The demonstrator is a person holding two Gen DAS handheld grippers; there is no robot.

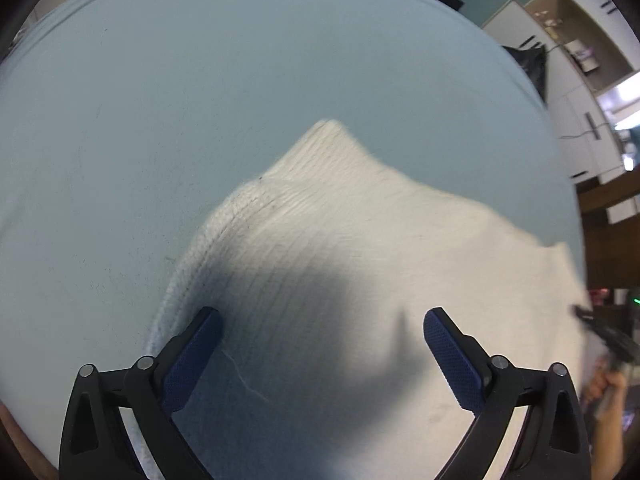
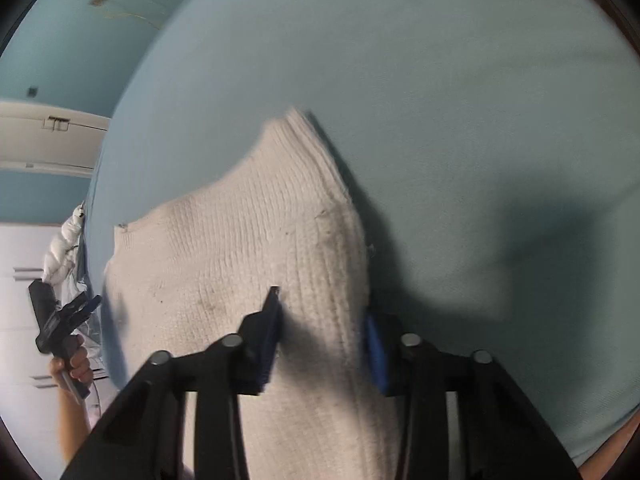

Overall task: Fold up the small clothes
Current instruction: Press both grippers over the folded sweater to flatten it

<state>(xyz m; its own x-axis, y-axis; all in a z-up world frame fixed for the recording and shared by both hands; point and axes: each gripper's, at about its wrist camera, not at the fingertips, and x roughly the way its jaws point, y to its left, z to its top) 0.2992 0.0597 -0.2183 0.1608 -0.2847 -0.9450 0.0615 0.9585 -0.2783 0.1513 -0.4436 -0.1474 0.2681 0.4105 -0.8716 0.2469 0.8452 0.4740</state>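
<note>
Knitwear first: a cream ribbed knit garment (image 1: 360, 248) lies on the light blue cloth-covered table (image 1: 200, 100), one corner peaking away from me in both wrist views. Through the right wrist camera the same piece (image 2: 240, 248) runs up from under my tool toward that peak, its right edge casting a dark shadow on the blue surface (image 2: 480, 120).

My left gripper (image 1: 322, 320) hangs over the near part of the garment with its blue pads (image 1: 192, 356) spread wide apart, nothing between them but fabric below. My right gripper (image 2: 320, 320) has its jaws partly closed around the garment's right edge; one blue pad sits on top of the knit, the other at its border. I cannot tell whether they actually pinch it.

At the left of the right view, a hand (image 2: 74, 364) holds the other tool in front of white cabinets (image 2: 24, 300).
</note>
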